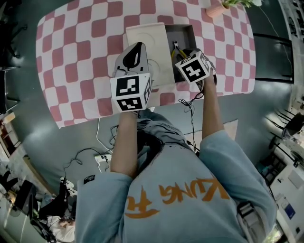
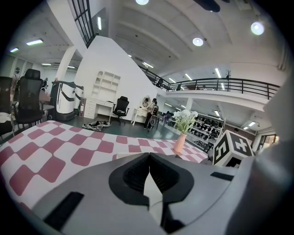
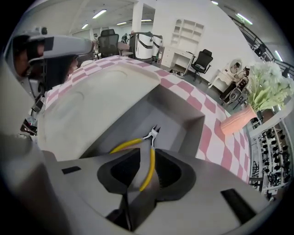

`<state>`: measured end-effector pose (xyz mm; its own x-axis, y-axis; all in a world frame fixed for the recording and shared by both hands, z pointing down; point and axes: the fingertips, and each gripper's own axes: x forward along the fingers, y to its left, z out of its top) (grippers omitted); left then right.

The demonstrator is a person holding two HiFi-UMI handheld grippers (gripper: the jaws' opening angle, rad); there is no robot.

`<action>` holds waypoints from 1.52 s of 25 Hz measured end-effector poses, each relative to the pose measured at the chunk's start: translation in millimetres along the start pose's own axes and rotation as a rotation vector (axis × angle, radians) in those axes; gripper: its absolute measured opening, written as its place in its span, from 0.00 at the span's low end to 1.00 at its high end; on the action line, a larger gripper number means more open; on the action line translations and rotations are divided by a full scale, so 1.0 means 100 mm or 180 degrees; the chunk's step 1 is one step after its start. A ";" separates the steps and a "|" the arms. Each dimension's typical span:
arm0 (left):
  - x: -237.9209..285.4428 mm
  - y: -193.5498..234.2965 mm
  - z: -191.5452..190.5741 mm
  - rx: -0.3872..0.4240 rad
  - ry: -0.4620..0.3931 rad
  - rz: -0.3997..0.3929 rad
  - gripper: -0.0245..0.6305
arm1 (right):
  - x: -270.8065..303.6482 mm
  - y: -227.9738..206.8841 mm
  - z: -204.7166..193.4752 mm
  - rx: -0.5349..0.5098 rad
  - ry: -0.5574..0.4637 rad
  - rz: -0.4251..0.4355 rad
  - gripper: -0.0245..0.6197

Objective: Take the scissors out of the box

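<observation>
Cloth: pink-and-white check cloth [image 1: 80,52] covers the table.
Box: grey box [image 1: 186,34], open, standing on the far right part of the cloth. The right gripper view looks down into it [image 3: 177,117].
Lid: cream lid [image 1: 148,40] lies flat just left of the box and against its left wall. It fills the left of the right gripper view [image 3: 92,101].
Scissors: scissors [image 3: 149,160] with yellow handles and a small metal tip lie on the box floor, close to the wall next to the lid. The tip points to the far end of the box. In the head view only a bit of yellow and the tip [image 1: 176,47] show beyond the right gripper's cube.
Right gripper: right gripper [image 3: 147,150] points steeply down into the box, its marker cube uppermost in the head view [image 1: 192,66]. The jaws stand apart. One yellow handle shows in the gap between them, and the pads are not closed on it.
Left gripper: left gripper [image 1: 138,46] is over the lid and tilted only a little downward. In its own view [image 2: 149,158] the jaw tips meet, with nothing between them.
Vase: pink vase [image 1: 216,10] with white flowers stands at the table's far edge, beyond the box [image 2: 179,143] [image 3: 236,120].
Person: bare forearms in short pale-blue sleeves [image 1: 223,156] hold both grippers.
</observation>
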<state>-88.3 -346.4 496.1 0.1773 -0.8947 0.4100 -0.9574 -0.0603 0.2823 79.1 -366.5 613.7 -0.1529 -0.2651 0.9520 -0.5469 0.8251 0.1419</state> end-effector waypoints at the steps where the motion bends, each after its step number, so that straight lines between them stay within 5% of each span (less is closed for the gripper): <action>1: 0.01 0.01 0.00 -0.0004 0.0003 -0.0001 0.07 | 0.02 -0.01 0.00 -0.0008 0.0045 -0.0025 0.19; 8: 0.09 0.10 0.13 -0.0027 -0.0052 0.0019 0.07 | 0.09 -0.05 0.05 -0.0089 0.0274 -0.0144 0.18; 23: 0.23 0.13 0.21 0.0013 -0.0035 -0.0045 0.07 | 0.19 -0.03 0.01 0.0083 0.0596 0.0123 0.17; 33: 0.19 0.08 0.17 0.0011 -0.0028 -0.0072 0.07 | 0.17 -0.09 0.01 0.0137 0.0479 -0.0107 0.09; 38: 0.11 0.04 0.13 -0.0011 -0.0054 -0.0075 0.07 | 0.08 -0.10 -0.04 0.0608 0.0246 -0.0099 0.08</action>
<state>-93.5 -362.8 490.3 0.1959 -0.9004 0.3884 -0.9523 -0.0801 0.2946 86.6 -375.3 621.0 -0.0739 -0.2438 0.9670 -0.6976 0.7056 0.1246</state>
